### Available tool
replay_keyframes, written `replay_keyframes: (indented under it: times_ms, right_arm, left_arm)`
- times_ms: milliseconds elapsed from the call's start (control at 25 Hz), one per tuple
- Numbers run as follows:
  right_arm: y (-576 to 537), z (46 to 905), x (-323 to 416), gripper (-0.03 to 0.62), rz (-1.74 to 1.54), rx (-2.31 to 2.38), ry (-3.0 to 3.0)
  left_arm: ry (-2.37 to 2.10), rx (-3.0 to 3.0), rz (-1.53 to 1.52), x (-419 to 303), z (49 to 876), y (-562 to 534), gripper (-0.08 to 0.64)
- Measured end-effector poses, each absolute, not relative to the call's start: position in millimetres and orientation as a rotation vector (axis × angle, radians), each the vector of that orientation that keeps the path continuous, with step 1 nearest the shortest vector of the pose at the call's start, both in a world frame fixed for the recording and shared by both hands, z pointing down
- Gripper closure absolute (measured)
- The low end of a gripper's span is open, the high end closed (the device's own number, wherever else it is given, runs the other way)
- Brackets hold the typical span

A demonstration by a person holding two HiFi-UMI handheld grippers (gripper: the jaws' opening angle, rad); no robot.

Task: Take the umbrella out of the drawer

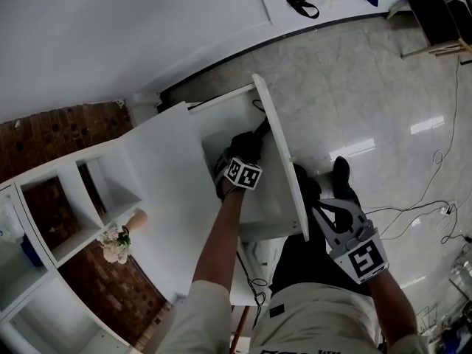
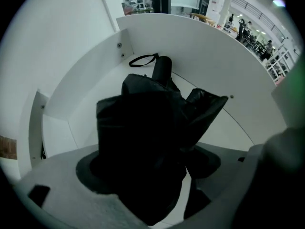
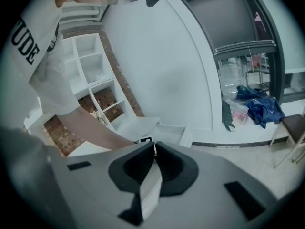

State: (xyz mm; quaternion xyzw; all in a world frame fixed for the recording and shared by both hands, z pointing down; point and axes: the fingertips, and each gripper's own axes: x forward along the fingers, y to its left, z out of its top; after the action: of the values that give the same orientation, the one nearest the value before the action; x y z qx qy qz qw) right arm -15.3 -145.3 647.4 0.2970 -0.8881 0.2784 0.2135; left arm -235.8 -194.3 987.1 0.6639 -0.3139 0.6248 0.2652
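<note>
The black umbrella [image 2: 143, 128] lies folded in the white drawer [image 2: 200, 51]. Our left hand-held gripper [image 2: 148, 168] points down into the drawer, jaws wide, with the umbrella between them. Our right hand-held gripper [image 3: 154, 150] is outside the drawer, nearer us, jaws together and empty.

White cube shelves [image 1: 118, 181] are standing by a brick wall [image 1: 59, 127] on a shiny floor [image 1: 354, 80], looking like a showroom.
</note>
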Motion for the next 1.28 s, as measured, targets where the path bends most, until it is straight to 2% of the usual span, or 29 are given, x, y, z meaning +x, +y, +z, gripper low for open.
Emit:
replay_keyframes:
  times_ms: [280,320,640,1280]
  right_arm:
    - [-147.8,655.1,-18.1,0.558,0.825,0.838,-2.477]
    - [-147.8,654.4,-18.2,0.558,0.829,0.839,-2.479]
    - [-156.7,640.7,-18.3,0.558,0.830,0.862,-2.499]
    - [-156.5,591.3,-31.6,0.558,0.690,0.813,-2.543]
  left_arm:
    - [-0.774,1.771,1.611,-233.3,988.7,-205.1,0.178]
    - [-0.786,1.764,1.590,-232.3,987.4,-206.8,0.207]
    - [-0.911,1.688,1.338,-227.0,964.8,-211.8,0.301]
    - [-1.130,1.821,0.989,-211.8,858.9,-204.6,0.310]
